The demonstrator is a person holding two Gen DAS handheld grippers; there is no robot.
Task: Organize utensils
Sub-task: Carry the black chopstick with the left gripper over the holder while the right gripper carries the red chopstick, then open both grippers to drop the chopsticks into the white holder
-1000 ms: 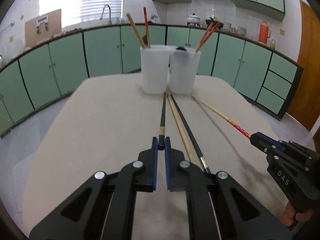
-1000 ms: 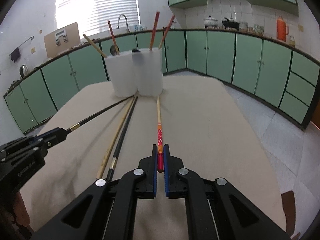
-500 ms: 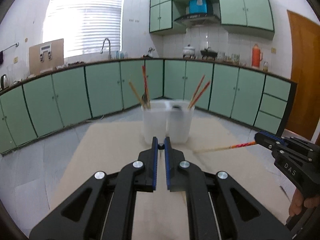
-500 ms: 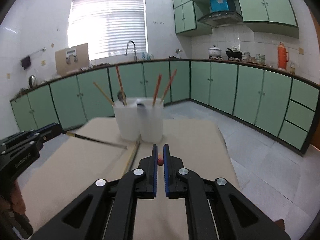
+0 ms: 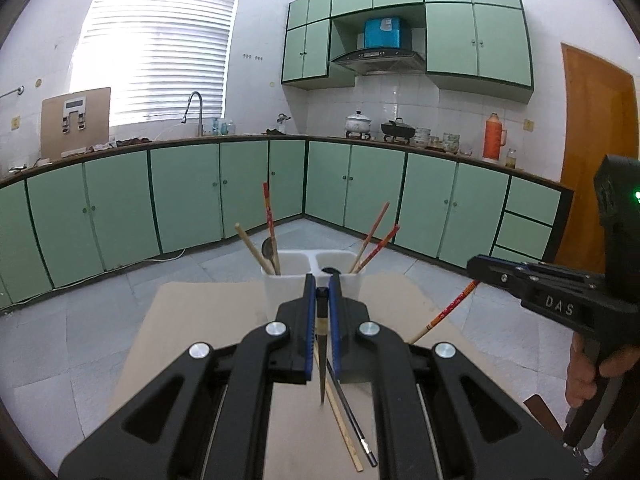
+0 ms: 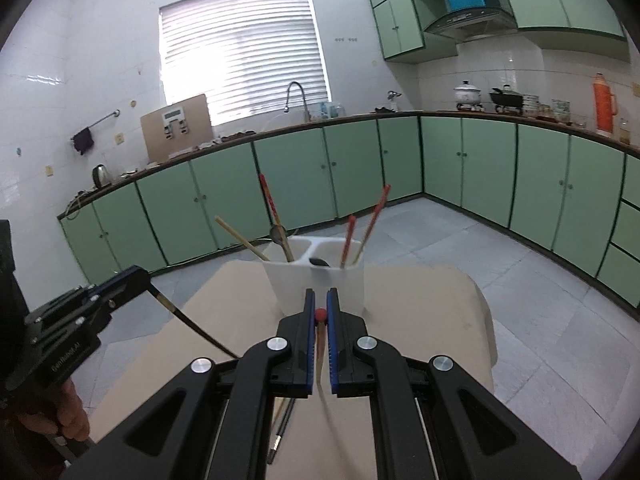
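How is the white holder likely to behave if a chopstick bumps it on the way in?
The white holder is tall, thin plastic, so probably light and apt to slide or tip. Its few leaning chopsticks likely add little ballast. The table looks smooth, offering little grip.

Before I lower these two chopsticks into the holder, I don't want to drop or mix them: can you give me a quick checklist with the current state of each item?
1. Left gripper shut on black chopstick: ok.
2. Right gripper shut on red chopstick: ok.
3. Both tips hang clear of the table: ok.
4. White holder upright, both compartments have room: ok.
5. Which compartment suits each chopstick: cannot tell.
6. Table cleared: not ok, bamboo chopstick and another black chopstick remain.
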